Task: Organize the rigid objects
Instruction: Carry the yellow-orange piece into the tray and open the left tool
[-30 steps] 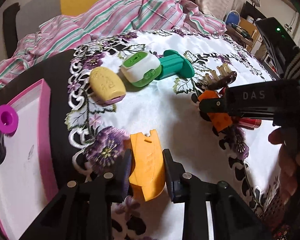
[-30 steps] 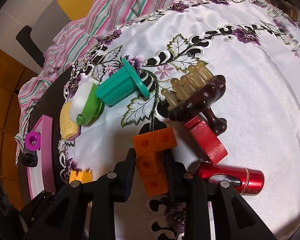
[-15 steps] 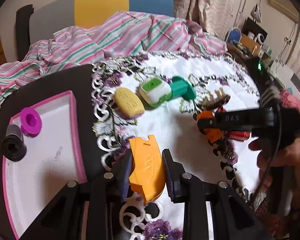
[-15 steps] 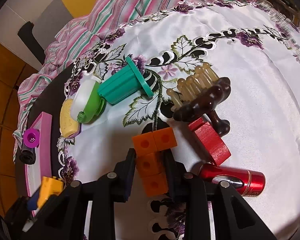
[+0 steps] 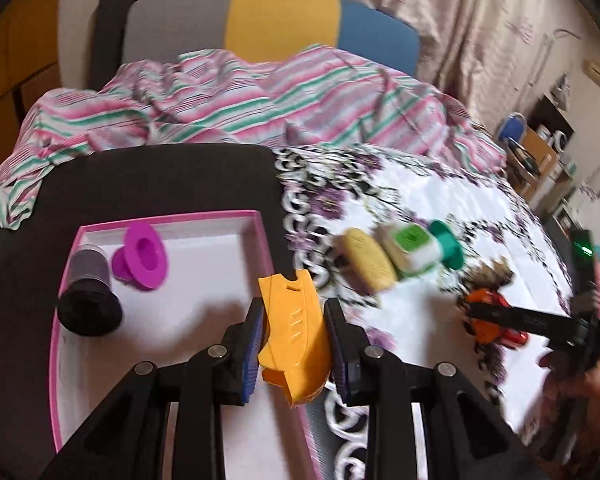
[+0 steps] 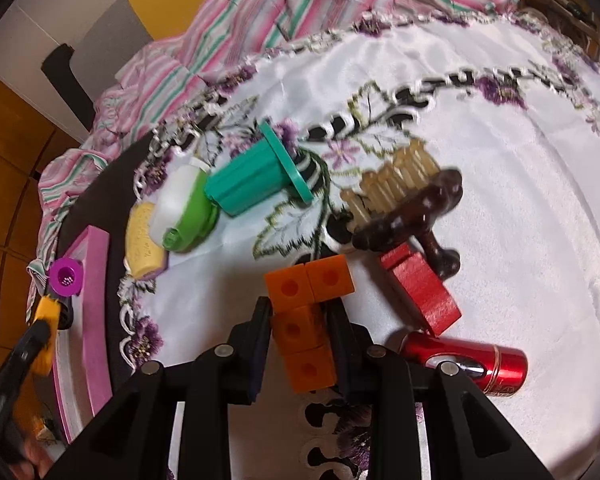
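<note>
My left gripper (image 5: 294, 332) is shut on a flat orange plastic piece (image 5: 292, 340), held in the air over the right rim of the pink-edged white tray (image 5: 204, 216). Inside the tray lie a magenta spool (image 5: 142, 258) and a black cylinder (image 5: 90, 300). On the white embroidered cloth (image 6: 500, 220) my right gripper (image 6: 300, 320) is shut on an orange block piece (image 6: 304, 320) that rests on the cloth. The left gripper with its orange piece (image 6: 46, 316) shows at the far left of the right wrist view.
On the cloth lie a yellow oval piece (image 5: 368, 264), a green-and-white box (image 5: 410, 248), a teal flanged tube (image 6: 256, 178), a dark wooden brush (image 6: 408, 208), a red wooden block (image 6: 420, 288) and a red metal cylinder (image 6: 464, 364). Striped bedding (image 5: 240, 96) and a chair (image 5: 268, 20) lie behind.
My left gripper has lifted the orange plastic piece off the cloth and carried it left, over the tray's edge. The right gripper stays on the orange blocks.
</note>
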{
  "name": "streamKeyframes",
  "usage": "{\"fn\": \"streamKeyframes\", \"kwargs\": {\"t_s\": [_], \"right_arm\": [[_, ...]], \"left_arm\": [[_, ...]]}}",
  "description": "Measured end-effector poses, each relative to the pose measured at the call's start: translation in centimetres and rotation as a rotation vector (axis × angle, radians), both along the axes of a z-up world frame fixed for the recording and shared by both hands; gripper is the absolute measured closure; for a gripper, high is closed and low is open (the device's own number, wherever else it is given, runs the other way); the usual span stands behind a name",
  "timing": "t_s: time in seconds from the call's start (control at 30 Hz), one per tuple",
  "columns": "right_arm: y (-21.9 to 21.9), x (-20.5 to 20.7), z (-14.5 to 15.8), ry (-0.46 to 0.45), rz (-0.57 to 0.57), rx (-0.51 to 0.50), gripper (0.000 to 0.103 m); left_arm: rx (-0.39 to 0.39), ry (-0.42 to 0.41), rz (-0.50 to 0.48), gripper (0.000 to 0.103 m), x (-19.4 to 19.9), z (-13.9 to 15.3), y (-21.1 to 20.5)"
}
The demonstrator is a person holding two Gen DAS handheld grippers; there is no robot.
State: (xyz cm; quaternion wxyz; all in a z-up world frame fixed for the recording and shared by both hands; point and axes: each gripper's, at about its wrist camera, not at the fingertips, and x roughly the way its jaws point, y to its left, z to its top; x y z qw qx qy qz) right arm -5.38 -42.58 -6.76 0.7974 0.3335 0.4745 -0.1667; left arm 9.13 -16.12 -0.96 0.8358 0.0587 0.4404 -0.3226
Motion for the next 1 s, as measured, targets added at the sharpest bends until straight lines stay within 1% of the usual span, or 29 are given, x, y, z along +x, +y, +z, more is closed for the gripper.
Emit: {"fn": "streamKeyframes", "kwargs": {"t_s": [0.13, 0.23, 0.33, 0.5, 0.6, 0.63, 0.7, 0.77, 0.83, 1.0], "right_arm": [[0.5, 0.2, 0.8, -0.044, 0.027, -0.012, 0.075], [1.0, 0.4, 1.2, -0.059, 0.050, -0.020, 0.075], [1.2, 0.6, 1.3, -0.061, 0.064, -0.023, 0.074], [1.2, 0.7, 1.2, -0.061, 0.066, -0.013, 0.075], [1.2, 0.8, 1.1, -0.059, 0.065, -0.010, 0.075], [1.2, 0.8, 1.1, -0.059, 0.065, -0.009, 0.075], [1.1, 0.8, 1.1, -0.057, 0.063, -0.010, 0.075], [1.0, 0.8, 1.0, -0.055, 0.060, -0.008, 0.075], [1.0, 0.8, 1.0, -0.052, 0.056, -0.009, 0.075], [1.0, 0.8, 1.0, -0.048, 0.059, -0.020, 0.075]], "left_arm": [[0.035, 0.025, 0.043, 0.074, 2.9, -1.7, 0.1], [0.066, 0.050, 0.076, 0.074, 4.8, -3.2, 0.0], [0.077, 0.075, 0.103, 0.074, 6.3, -4.4, 0.0], [0.092, 0.048, 0.100, 0.074, 7.4, -5.1, -0.6], [0.101, 0.018, 0.091, 0.074, 8.0, -5.2, -1.1], [0.107, 0.012, 0.092, 0.073, 8.1, -5.3, -1.1], [0.121, 0.013, 0.111, 0.069, 8.4, -5.3, -1.0], [0.111, 0.037, 0.128, 0.062, 8.7, -5.2, -0.6], [0.073, 0.059, 0.139, 0.062, 8.6, -4.8, 0.2], [-0.008, 0.072, 0.152, 0.062, 6.7, -3.5, 2.7]]}}
